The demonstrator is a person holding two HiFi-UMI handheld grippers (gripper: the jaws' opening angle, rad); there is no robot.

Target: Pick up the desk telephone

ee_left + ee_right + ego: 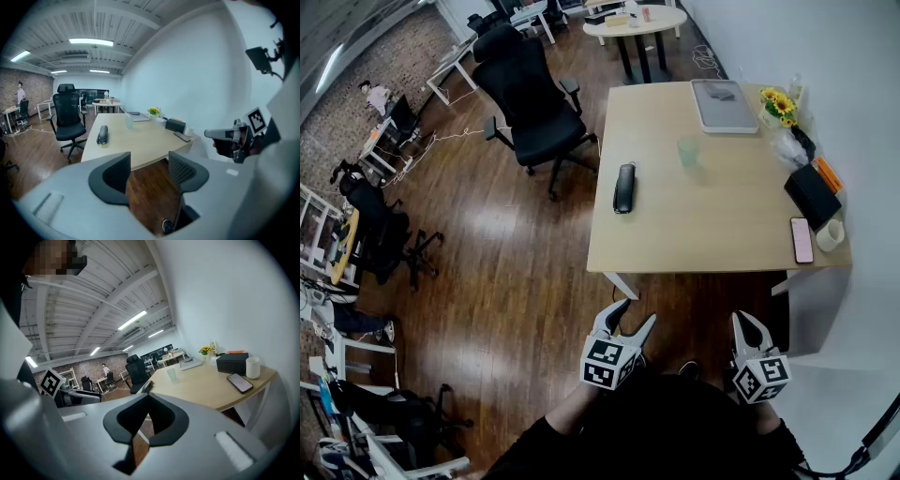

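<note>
Closest in, both grippers are hanging low in front of the person's body, short of the near edge of the worktop [712,220] and well apart from everything on it. Left gripper [635,317] is showing its jaws wide apart, with only wooden floor between them. Right gripper [747,323] is showing its jaws pressed together, with nothing between them.

Judging by this, the task is only starting: nothing is being held or touched. The whole reach, the grasp and the lift are waiting to be done. The open left gripper is sitting nearer the telephone's side of the worktop, so it looks the likelier one to go in.

The telephone [624,187] is lying flat on the left part of the worktop, just beside the left edge and about midway between near and far. It is standing clear of the other things: a pale cup [688,151] is sitting to its right and a little farther off, and a mobile [802,240] and a mug [831,234] are lying well apart at the near right corner.

It is looking dark, long and narrow with rounded ends, its length running near to far. It seems to be a handset resting on a slim base. Whether a cord is trailing from it is too small to tell.
</note>
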